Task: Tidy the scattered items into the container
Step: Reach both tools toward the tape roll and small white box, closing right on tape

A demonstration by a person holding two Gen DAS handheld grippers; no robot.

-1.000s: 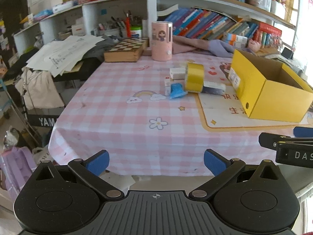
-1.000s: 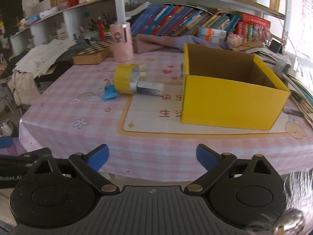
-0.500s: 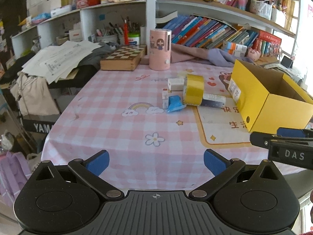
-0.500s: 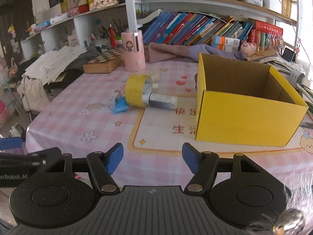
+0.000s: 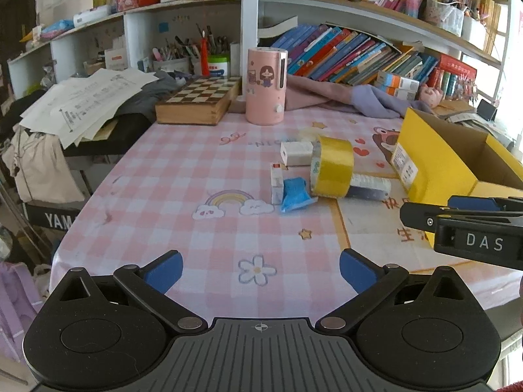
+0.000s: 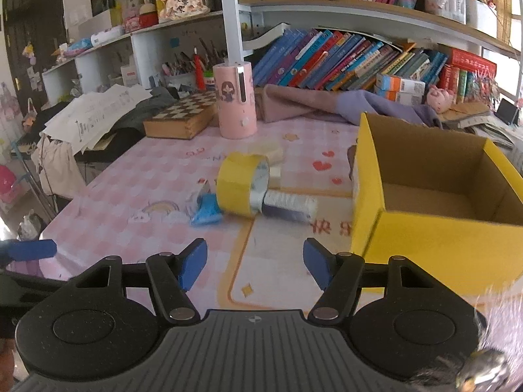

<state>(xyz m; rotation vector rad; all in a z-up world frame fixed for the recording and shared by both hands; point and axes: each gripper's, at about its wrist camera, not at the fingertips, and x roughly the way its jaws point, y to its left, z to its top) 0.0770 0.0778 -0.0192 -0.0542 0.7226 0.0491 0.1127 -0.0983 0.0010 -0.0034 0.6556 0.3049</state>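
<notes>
From your left wrist view, your left gripper (image 5: 261, 266) hangs spread and empty over the pink checked tablecloth (image 5: 183, 196), with the yellow tape roll (image 5: 333, 166), a blue packet (image 5: 295, 194) and 2 small white boxes (image 5: 295, 153) clustered just left of the yellow box (image 5: 438, 163). From your right wrist view, your right gripper (image 6: 255, 263) is also spread and empty, the tape roll (image 6: 238, 184) and a white tube (image 6: 289, 205) lying left of the open box (image 6: 425, 245).
</notes>
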